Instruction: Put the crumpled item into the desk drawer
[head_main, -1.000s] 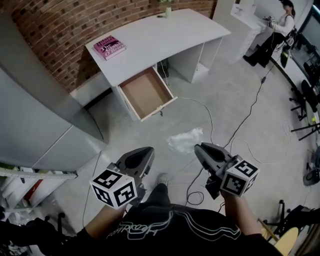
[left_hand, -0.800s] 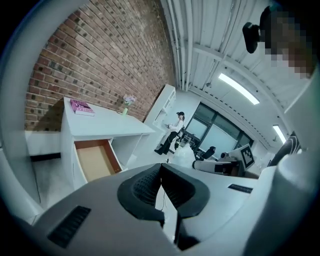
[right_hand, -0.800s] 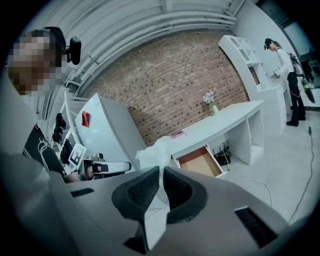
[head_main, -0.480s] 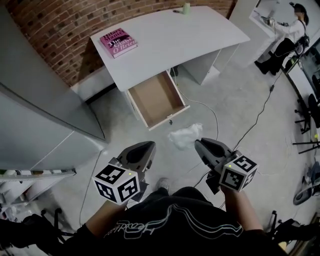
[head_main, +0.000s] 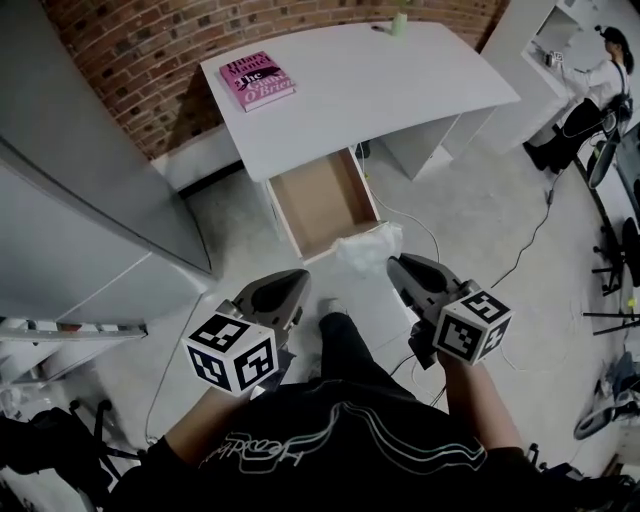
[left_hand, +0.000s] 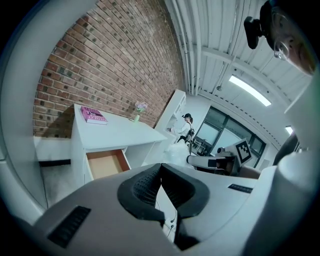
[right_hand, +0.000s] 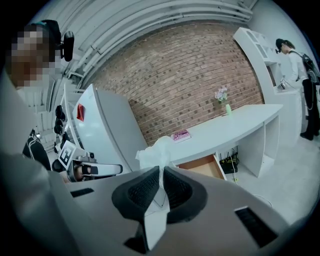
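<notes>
My right gripper is shut on a crumpled white item, which hangs at the front edge of the open desk drawer. In the right gripper view the item sticks up from between the pads of the right gripper, with the drawer beyond. My left gripper is level with it on the left, shut and empty, just short of the drawer's front. The left gripper has its pads together, and the drawer lies ahead to the left under the white desk.
A pink book and a small green vase are on the desk. A grey cabinet stands at the left. Cables trail over the floor at the right. A person stands far back right.
Both grippers have come forward toward the desk. The crumpled item, held all along, has gone from over bare floor to the drawer's front edge.
</notes>
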